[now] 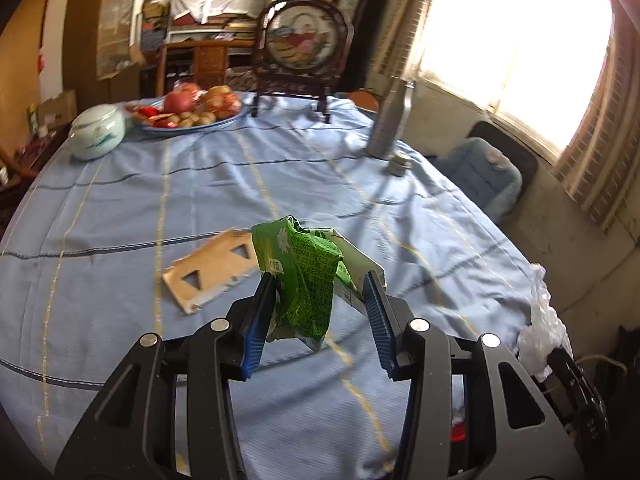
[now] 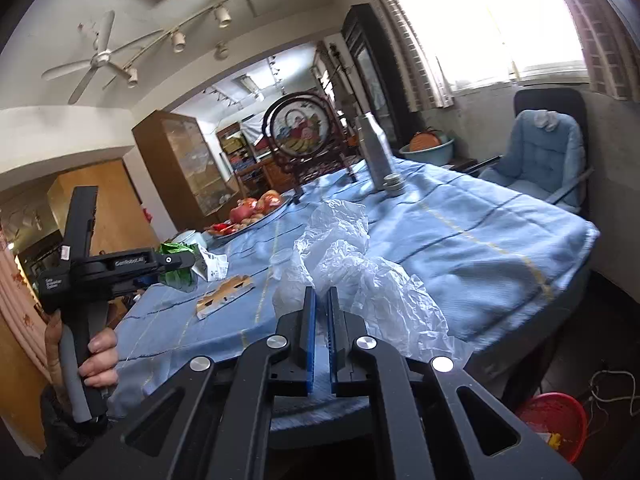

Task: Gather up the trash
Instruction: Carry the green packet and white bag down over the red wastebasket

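Note:
A crumpled green and white carton (image 1: 308,276) hangs above the blue tablecloth (image 1: 280,176), pinched between the blue pads of my left gripper (image 1: 320,280). The right wrist view shows that gripper (image 2: 176,266) from the side at the left, a hand (image 2: 100,360) on its handle and the carton (image 2: 180,278) in its jaws. My right gripper (image 2: 321,294) is shut on a crinkled clear plastic bag (image 2: 360,264), which spreads out in front of it over the table edge. The bag (image 1: 540,320) also shows at the right edge of the table in the left wrist view.
A flat cardboard piece (image 1: 212,272) with triangular holes lies on the cloth. Further back stand a fruit plate (image 1: 192,114), a lidded bowl (image 1: 98,132), a metal bottle (image 1: 390,120), a small jar (image 1: 400,164) and a round framed picture (image 1: 304,40). A padded chair (image 2: 544,160) and red bin (image 2: 552,420) stand right.

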Tool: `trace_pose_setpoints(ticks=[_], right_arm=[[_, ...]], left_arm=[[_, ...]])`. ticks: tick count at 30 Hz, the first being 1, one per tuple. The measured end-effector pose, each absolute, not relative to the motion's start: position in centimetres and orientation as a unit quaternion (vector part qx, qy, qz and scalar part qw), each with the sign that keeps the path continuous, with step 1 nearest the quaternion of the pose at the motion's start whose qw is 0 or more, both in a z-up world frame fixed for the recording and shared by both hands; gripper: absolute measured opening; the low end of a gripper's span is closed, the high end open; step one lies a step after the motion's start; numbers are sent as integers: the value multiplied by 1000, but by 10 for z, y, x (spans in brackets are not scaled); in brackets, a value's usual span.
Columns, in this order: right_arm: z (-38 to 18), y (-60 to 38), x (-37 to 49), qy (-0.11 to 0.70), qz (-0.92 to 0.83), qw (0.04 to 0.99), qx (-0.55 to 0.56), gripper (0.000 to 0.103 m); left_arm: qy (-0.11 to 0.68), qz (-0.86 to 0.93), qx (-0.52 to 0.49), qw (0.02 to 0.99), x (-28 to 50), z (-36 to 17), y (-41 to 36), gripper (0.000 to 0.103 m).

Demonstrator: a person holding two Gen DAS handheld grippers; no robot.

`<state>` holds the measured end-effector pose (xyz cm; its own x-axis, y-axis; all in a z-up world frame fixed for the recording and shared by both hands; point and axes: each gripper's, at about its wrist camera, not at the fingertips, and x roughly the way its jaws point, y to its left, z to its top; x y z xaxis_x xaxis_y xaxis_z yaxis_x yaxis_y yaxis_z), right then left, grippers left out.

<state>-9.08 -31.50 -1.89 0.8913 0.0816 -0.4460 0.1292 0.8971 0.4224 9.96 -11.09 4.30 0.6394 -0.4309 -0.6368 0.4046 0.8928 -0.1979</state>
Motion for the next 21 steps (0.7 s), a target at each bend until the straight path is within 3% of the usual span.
trace_pose_setpoints(ticks=[12, 21], right_arm=[[-25, -375, -170, 217, -102, 941, 241, 6], [-67, -436, -226, 243, -185, 912, 275, 6]], left_arm=[[353, -329, 37, 875, 42, 44, -211, 45], [387, -417, 81, 818, -1, 10, -310, 45]])
